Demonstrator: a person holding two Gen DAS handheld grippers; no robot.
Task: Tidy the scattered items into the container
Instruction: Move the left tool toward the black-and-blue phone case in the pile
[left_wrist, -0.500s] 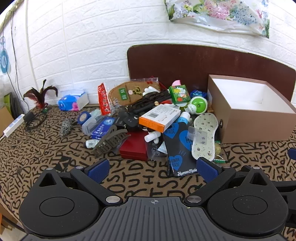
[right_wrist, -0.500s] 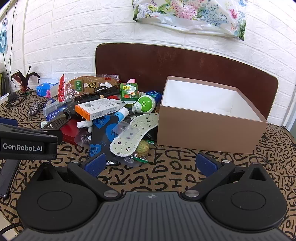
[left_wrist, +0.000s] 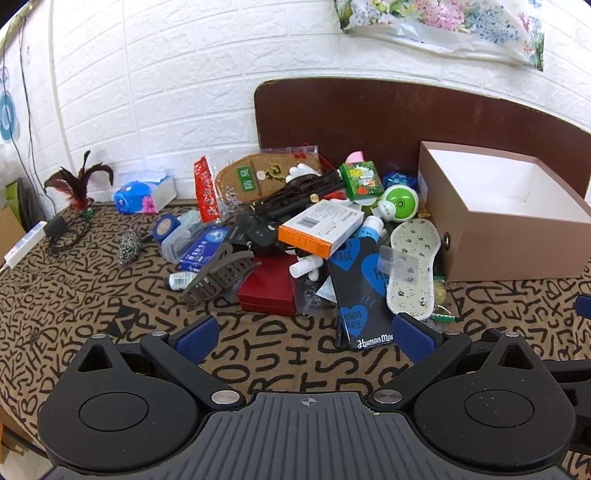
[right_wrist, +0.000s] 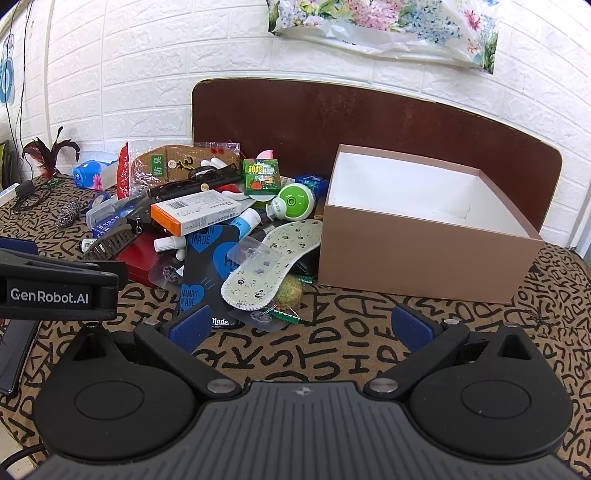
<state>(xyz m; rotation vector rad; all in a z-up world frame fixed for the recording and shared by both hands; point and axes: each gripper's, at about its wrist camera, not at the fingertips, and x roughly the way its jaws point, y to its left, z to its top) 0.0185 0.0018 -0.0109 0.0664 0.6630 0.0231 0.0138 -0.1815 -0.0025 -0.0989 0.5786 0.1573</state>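
A pile of scattered items lies on the patterned cloth: an orange and white box (left_wrist: 320, 229), a red case (left_wrist: 269, 285), a brown hair claw (left_wrist: 218, 275), a black Human Made pack (left_wrist: 360, 291), a spotted insole (left_wrist: 413, 267) and a green round gadget (left_wrist: 399, 203). The open brown box with white inside (left_wrist: 509, 243) stands to their right and is empty; it also shows in the right wrist view (right_wrist: 424, 254). My left gripper (left_wrist: 304, 334) is open and empty, short of the pile. My right gripper (right_wrist: 301, 326) is open and empty, near the insole (right_wrist: 273, 264) and in front of the box.
A dark brown board (left_wrist: 369, 110) leans on the white brick wall behind the pile. A blue tissue pack (left_wrist: 142, 194), a steel scourer (left_wrist: 129, 245), a feather toy (left_wrist: 75, 181) and a charger with cable (left_wrist: 55, 229) lie at the left. The left gripper's body (right_wrist: 55, 291) shows at the right wrist view's left.
Both grippers have edged slightly forward toward the pile. Nothing in the pile has moved and both stay open.
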